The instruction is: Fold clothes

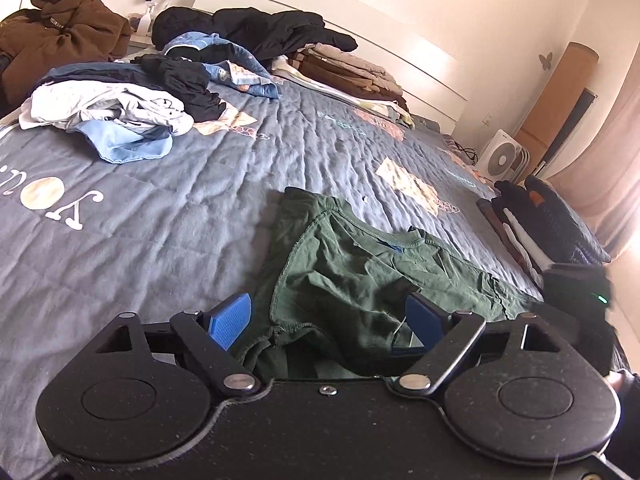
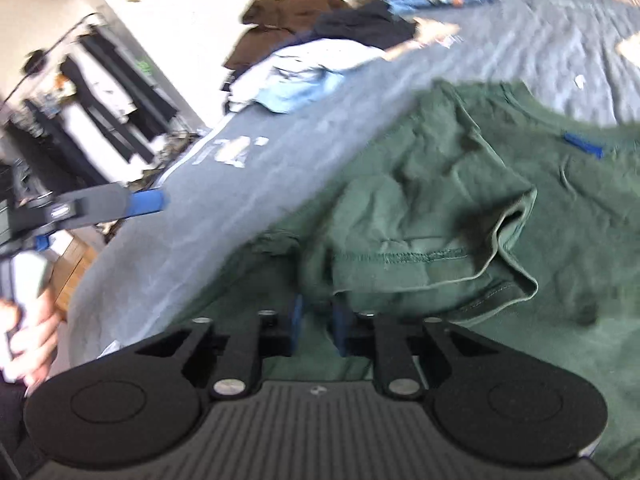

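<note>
Item: green T-shirt [image 1: 360, 276], crumpled, lying on the grey-blue quilted bed [image 1: 160, 216]. Position relative to the left hand-held gripper [image 1: 326, 322]: directly ahead and partly beneath, the near hem bunched between the two blue pads, which stand wide apart and press on nothing; this tool is released. From there the garment runs away and to the right, collar [image 1: 414, 238] at the far end, so its long axis lies on a diagonal from the left tool toward the far right of the bed. Position relative to the right hand-held gripper [image 2: 318, 320]: immediately in front, a fold of green cloth sitting right at the blue pads, which are drawn close together; the view is blurred, but it reads as clenched on a fold of the shirt near a stitched hem [image 2: 400, 258]. In that view the left tool shows at the far left, off the garment's edge. Nearer hand: the right one already has cloth; the left is over the hem but ungripped. Judgement: the next move likely turns on the left tool pinching the hem under it, so both ends can be drawn out along that diagonal.
</note>
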`<state>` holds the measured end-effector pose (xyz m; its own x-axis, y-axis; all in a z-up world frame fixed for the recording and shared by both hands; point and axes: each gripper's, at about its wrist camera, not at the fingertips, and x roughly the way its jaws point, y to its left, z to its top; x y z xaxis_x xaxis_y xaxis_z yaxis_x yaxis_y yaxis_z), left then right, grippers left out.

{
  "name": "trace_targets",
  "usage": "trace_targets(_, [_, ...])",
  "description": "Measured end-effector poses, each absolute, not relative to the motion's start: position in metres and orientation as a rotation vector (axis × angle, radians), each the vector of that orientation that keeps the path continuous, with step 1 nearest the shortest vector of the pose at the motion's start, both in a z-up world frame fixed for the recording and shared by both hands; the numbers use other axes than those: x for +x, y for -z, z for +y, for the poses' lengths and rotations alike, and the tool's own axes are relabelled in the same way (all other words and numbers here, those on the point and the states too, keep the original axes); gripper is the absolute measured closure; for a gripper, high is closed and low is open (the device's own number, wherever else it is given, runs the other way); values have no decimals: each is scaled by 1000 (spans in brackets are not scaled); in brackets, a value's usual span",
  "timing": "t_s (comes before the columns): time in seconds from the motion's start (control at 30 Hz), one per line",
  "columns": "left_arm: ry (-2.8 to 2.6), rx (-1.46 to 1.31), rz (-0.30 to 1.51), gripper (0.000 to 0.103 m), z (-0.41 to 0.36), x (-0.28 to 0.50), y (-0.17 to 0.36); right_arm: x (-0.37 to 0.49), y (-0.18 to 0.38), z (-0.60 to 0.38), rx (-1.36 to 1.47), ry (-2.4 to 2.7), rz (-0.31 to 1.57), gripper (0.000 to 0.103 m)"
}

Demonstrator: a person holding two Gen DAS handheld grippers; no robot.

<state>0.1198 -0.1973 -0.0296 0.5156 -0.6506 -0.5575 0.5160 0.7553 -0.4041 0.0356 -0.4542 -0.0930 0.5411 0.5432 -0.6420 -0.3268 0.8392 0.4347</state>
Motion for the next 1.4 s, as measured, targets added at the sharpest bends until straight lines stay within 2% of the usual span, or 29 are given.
trace_targets(0.13, [701, -184, 756, 19, -199, 120, 31, 17, 88, -437, 132, -611, 819, 98])
trace_targets(0.27, [704, -174, 762, 19, -201, 119, 32, 16, 94, -435, 147, -634, 840, 98])
trace_targets(0.37, [704, -157, 764, 19, -204, 118, 34, 18, 96, -434, 142, -623, 862, 94])
trace_targets(0.57, [702, -147, 776, 19, -206, 118, 37, 33, 101, -449, 205, -538, 866, 93])
trace_targets(0.73, [705, -140, 777, 19, -207, 117, 37, 53, 127, -440, 199, -485, 966, 92])
trace_targets(0.87, [701, -145, 777, 18, -205, 118, 37, 53, 129, -444, 243, -471, 907, 92])
trace_targets(0.93, [698, -148, 778, 18, -204, 119, 37, 56, 130, -446, 234, -434, 937, 90])
trace_targets(1.03, [696, -155, 776, 18, -203, 119, 36, 56, 130, -454, 272, -426, 966, 71])
trace_targets(1.1, [697, -156, 773, 18, -203, 119, 35, 54, 131, -455, 278, -450, 964, 51])
trace_targets(1.2, [700, -153, 774, 18, -204, 119, 36, 52, 132, -452, 271, -470, 958, 43])
trace_targets(1.4, [698, -154, 774, 18, -203, 120, 37, 62, 135, -447, 301, -470, 925, 44])
